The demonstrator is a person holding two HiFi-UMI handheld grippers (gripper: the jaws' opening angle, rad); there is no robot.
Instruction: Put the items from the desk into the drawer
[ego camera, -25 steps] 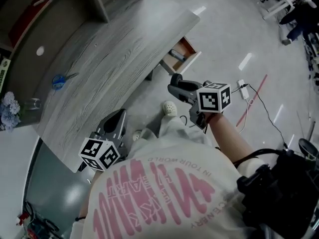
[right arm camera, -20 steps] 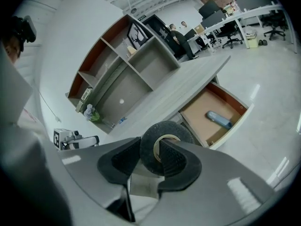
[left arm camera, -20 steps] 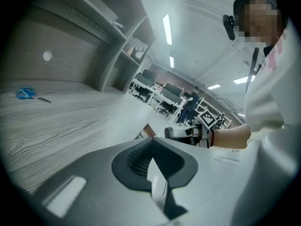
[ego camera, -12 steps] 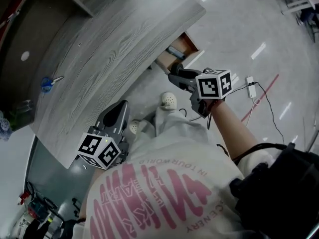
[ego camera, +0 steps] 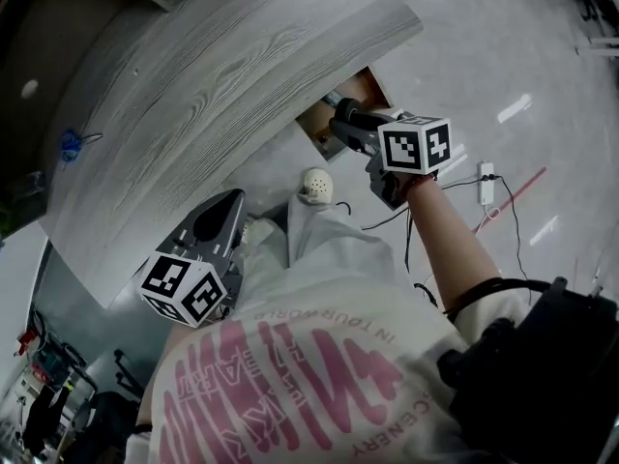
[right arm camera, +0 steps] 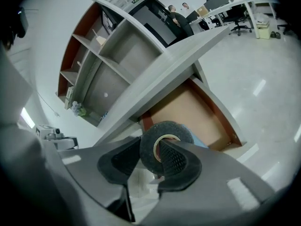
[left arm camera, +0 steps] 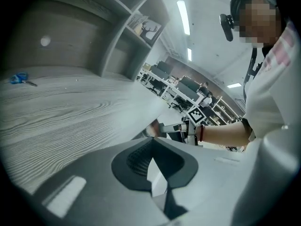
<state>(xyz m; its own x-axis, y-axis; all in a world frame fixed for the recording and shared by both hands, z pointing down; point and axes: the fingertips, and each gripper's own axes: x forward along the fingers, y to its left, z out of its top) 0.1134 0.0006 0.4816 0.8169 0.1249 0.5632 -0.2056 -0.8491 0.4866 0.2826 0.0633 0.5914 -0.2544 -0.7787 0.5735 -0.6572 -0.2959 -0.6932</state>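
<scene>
My right gripper (right arm camera: 149,162) is shut on a black tape roll (right arm camera: 148,144); one jaw passes through its hole and the other presses on its outer face. In the head view the right gripper (ego camera: 340,124) reaches the mouth of the open wooden drawer (ego camera: 368,89) under the grey desk (ego camera: 213,75). The drawer (right arm camera: 188,111) lies just beyond the roll, with a pale blue item (right arm camera: 198,141) inside. Blue scissors (ego camera: 70,144) (left arm camera: 19,78) lie on the far left of the desk. My left gripper (ego camera: 228,204) (left arm camera: 151,142) is shut and empty near the desk's front edge.
A shelving unit (right arm camera: 108,51) rises behind the desk (left arm camera: 70,117). A white shoe (ego camera: 314,184) stands on the floor below the drawer. A power strip (ego camera: 486,184) and cables lie on the floor to the right.
My right gripper has carried the tape roll forward and down to the drawer's opening. The left gripper has drifted along the desk's front edge, still shut.
</scene>
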